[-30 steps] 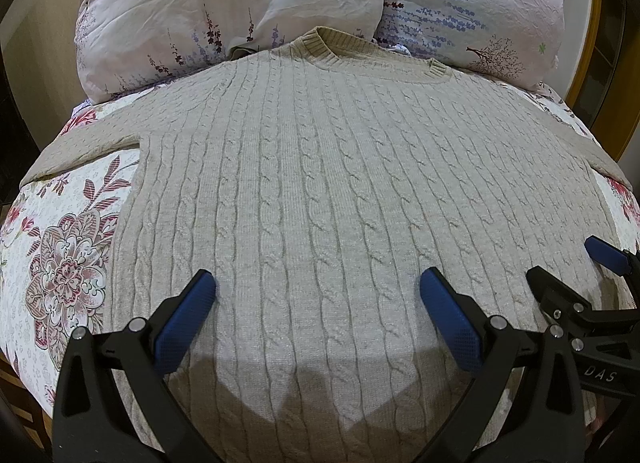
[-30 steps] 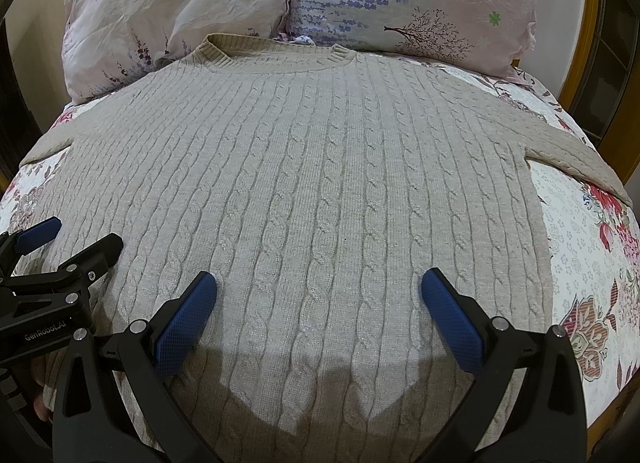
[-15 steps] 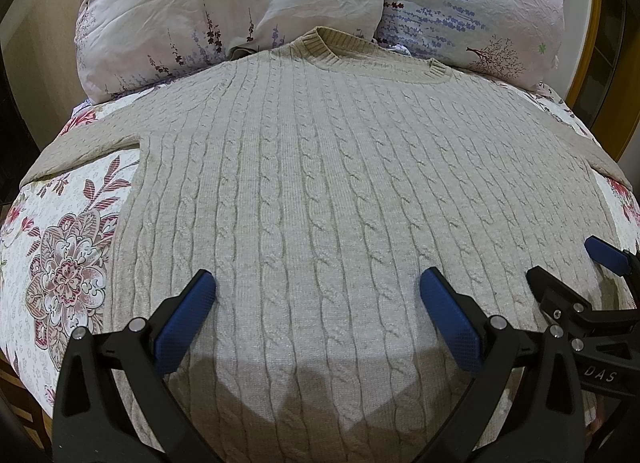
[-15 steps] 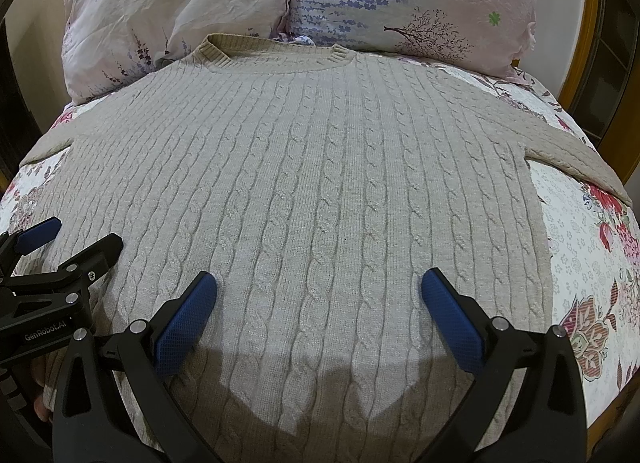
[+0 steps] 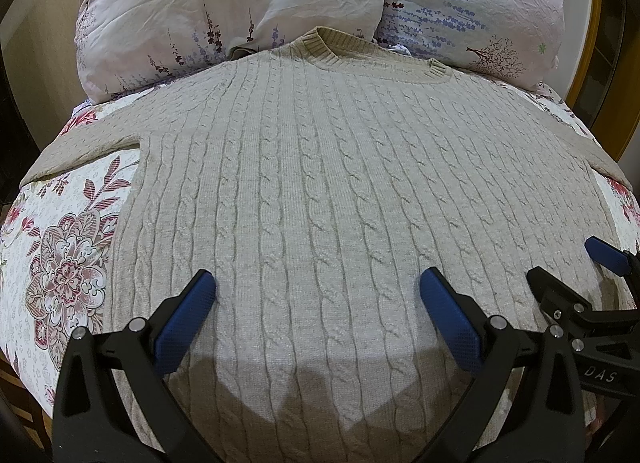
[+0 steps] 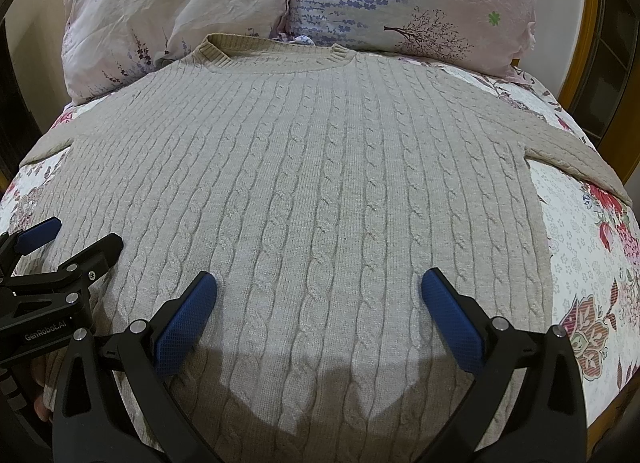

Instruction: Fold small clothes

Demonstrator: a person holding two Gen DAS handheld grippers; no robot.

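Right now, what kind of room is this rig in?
Most likely a bedroom: a beige cable-knit sweater lies flat on a floral bedspread, with two floral pillows at its head and a wooden frame behind.

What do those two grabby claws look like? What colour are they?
Both look alike. The left tool has two black plastic arms with silver rivets, each tipped with a bumpy blue pad. The right tool is the same, with blue pads too. White lettering shows on their black bodies: "DAS" and "GenRobot.AI".
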